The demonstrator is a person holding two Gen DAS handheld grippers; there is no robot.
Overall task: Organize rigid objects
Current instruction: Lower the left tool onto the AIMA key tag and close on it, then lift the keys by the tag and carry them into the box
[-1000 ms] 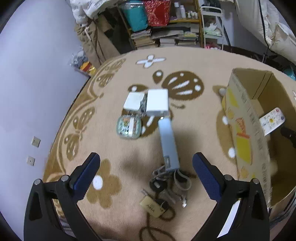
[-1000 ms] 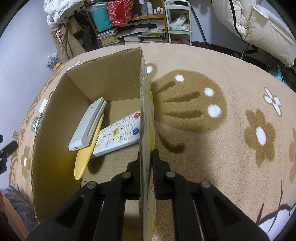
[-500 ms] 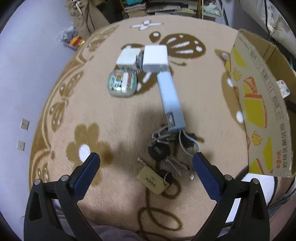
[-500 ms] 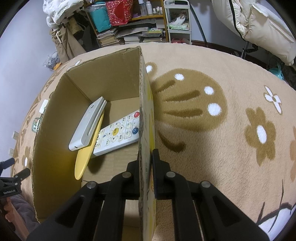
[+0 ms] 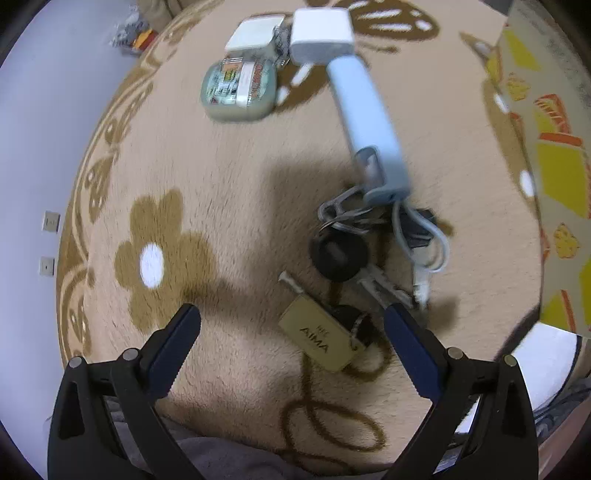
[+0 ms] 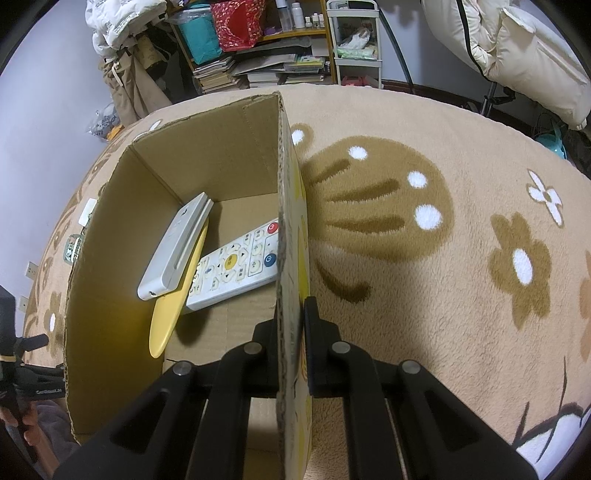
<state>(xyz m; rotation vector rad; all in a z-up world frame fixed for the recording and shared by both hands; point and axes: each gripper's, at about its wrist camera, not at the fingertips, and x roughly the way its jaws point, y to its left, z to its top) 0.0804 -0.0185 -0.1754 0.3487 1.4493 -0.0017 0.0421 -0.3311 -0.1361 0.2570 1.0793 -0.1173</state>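
Spread wide, the left gripper has dropped lower over the rug than it was a second ago, and the things ahead of it now loom larger in its wrist view. Going from its left side across: off beyond its left finger lies a round greenish tin with a small white adapter just past it; next, straight ahead and far, sits a bigger white block, touching the far end of a pale blue power bank that runs back toward the claw. At the near end of that bank lies a tangle of keys and a short cable, and closest of all, between the fingers and nearer the right one, a tan tag marked AIMA. Beside the right finger stands the outer wall of the cardboard box. That descent suggests the key bunch with its tag is the next pick, though nothing is held yet. Over on the right, the right gripper is pressed together on the box's near wall, exactly as before, steadying it; inside, left of that claw, a grey remote leans on a yellow oval piece, with a white button remote lying flat next to the pinched wall.
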